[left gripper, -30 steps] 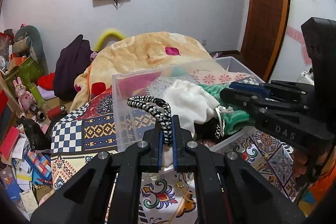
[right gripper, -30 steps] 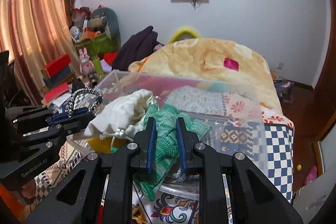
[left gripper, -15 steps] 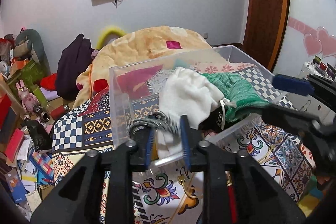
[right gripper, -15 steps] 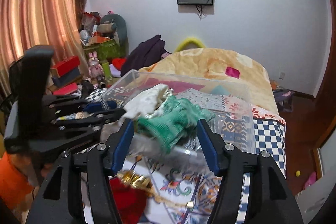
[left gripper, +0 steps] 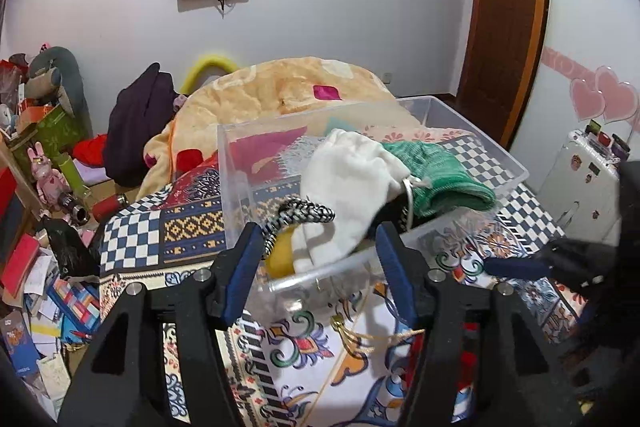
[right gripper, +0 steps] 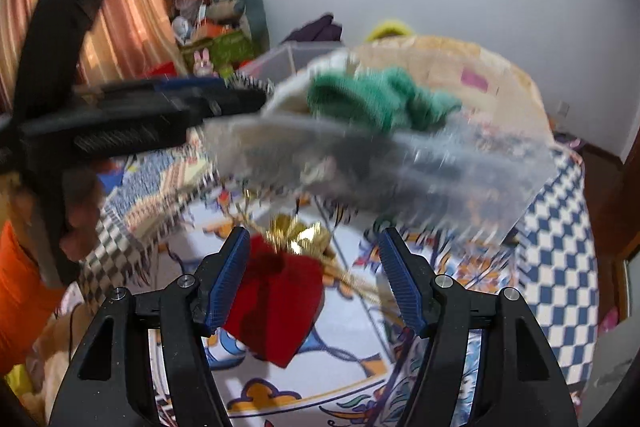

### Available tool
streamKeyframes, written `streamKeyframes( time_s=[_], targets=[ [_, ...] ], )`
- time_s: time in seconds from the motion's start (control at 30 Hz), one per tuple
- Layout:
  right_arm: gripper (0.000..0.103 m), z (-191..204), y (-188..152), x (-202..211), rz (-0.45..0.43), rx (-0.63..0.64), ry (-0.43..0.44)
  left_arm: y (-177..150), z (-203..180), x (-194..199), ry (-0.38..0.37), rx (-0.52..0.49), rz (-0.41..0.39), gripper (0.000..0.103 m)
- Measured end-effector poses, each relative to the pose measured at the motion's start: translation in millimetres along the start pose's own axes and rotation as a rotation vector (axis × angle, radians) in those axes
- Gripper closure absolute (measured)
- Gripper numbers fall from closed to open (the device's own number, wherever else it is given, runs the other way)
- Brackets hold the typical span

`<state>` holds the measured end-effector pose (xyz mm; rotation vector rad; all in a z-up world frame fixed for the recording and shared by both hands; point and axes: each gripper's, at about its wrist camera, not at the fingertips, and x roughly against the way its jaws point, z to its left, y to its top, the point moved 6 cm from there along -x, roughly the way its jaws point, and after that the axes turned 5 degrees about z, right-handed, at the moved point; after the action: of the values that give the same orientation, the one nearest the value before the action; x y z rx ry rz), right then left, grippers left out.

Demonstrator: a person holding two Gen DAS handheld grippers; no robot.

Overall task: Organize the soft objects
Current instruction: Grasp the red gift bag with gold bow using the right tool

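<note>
A clear plastic bin [left gripper: 472, 123] stands on the patterned bed cover. It holds a white drawstring pouch [left gripper: 348, 171], a green knit piece [left gripper: 436, 171], a black-and-white cord [left gripper: 304, 215] and something yellow [left gripper: 280, 259]. My left gripper [left gripper: 320, 259] is open and empty just before the bin's near wall. My right gripper [right gripper: 316, 275] is open and empty above a red velvet pouch [right gripper: 280, 311] with gold cords [right gripper: 300, 231]. The bin [right gripper: 400, 167] and green knit [right gripper: 380, 99] look blurred in the right wrist view.
An orange-yellow blanket [left gripper: 288, 91] is heaped behind the bin. Toys, boxes and papers [left gripper: 40, 227] clutter the floor at the left. A white suitcase [left gripper: 580, 179] stands at the right by a wooden door [left gripper: 508, 19]. The left gripper's body [right gripper: 100, 119] crosses the right wrist view.
My left gripper let go of the black-and-white cord, which now lies in the bin, and opened wide. My right gripper released the green knit, opened, and dropped back over the red pouch.
</note>
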<state>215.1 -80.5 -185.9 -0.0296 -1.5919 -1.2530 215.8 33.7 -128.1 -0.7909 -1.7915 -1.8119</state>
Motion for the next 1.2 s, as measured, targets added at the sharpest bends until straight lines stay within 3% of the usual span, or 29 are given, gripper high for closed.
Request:
streamKeyframes(
  time_s=[0.13, 0.23, 0.3, 0.33, 0.53, 0.73, 1.0, 1.2],
  targets=[
    [0.041, 5.5, -7.9, -14.5, 0.049, 0.006, 0.029, -7.3, -4.3, 3.8, 0.006, -0.018, -0.005, 0.043],
    [0.058, 12.1, -12.3, -18.8, 0.061, 0.035, 0.019, -11.7, -7.4, 9.5, 0.016, -0.032, -0.019, 0.038],
    [0.082, 15.1, -11.9, -18.4, 0.059, 0.053, 0.009, -13.6, -9.3, 13.0, 0.015, -0.035, -0.028, 0.038],
    [0.085, 16.8, -13.5, -18.3, 0.062, 0.057, 0.018, -14.5, -10.1, 14.7, 0.012, -0.035, -0.031, 0.038],
    [0.090, 23.8, -10.7, -10.9, 0.018, 0.088, -0.008, -16.3, -10.9, 25.1, -0.007, -0.018, -0.053, 0.038],
    [0.090, 24.4, 4.7, 21.9, -0.082, 0.090, -0.021, -10.4, -4.5, 42.1, -0.001, 0.018, -0.104, 0.036],
    [0.090, 6.6, 47.7, 67.2, -0.256, 0.043, -0.081, -1.8, 3.0, 72.7, 0.061, 0.055, -0.240, 0.018],
    [0.090, -23.1, 74.4, 59.6, -0.272, -0.021, -0.161, -2.3, 4.9, 82.7, 0.095, 0.061, -0.300, 0.009]
  ],
)
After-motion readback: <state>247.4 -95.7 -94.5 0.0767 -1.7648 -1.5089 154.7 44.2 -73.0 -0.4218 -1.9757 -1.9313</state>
